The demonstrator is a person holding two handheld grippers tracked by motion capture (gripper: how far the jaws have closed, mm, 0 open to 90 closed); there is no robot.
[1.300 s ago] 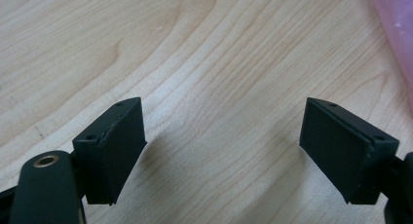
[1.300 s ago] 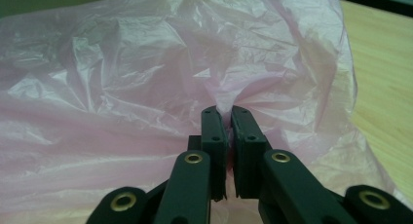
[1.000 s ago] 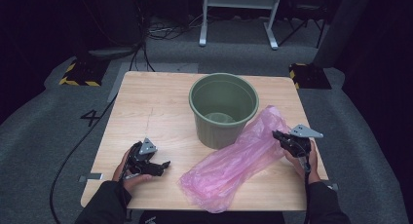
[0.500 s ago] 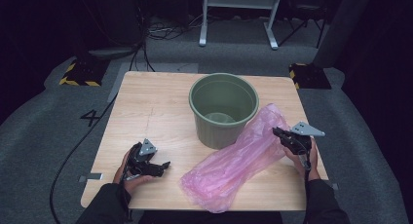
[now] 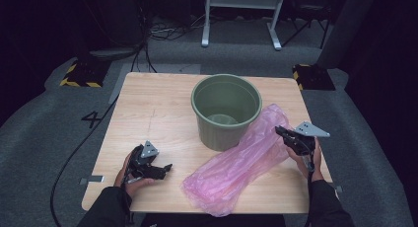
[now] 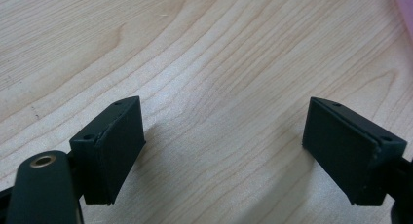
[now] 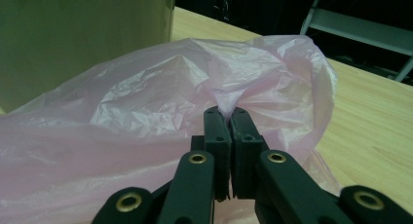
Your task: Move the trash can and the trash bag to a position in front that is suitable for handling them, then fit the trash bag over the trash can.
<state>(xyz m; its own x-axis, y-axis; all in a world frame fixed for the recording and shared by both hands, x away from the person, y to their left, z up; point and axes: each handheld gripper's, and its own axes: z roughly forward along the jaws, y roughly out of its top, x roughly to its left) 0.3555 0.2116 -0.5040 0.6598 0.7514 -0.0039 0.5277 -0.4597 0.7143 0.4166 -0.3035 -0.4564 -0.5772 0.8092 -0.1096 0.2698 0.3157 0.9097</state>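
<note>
Because the thin pink plastic bag (image 5: pixel 241 165) is only a light, soft film, I judge that it will fold, stretch and slide easily, and it could tear if it is pulled hard against an edge. A good place to take it seems to be a gathered fold near its open end, where several layers lie together, and not the smooth middle, which would slip.

At this moment the right gripper (image 7: pixel 229 119) has its two black jaws pressed together on such a fold, and the film puckers just above the tips. In the high view the right gripper (image 5: pixel 292 138) holds the far end of the bag, at the right edge of the light wooden table (image 5: pixel 153 108).

From there the bag lies long and crumpled across the table toward the near edge, half transparent and full of wrinkles. One side of it rests against the round, dark green plastic bucket (image 5: pixel 226 111), which stands upright and looks empty.

Resting on the table at the near left, the left gripper (image 5: pixel 156 169) has its jaws spread wide over bare wood, well apart from the bag.
</note>
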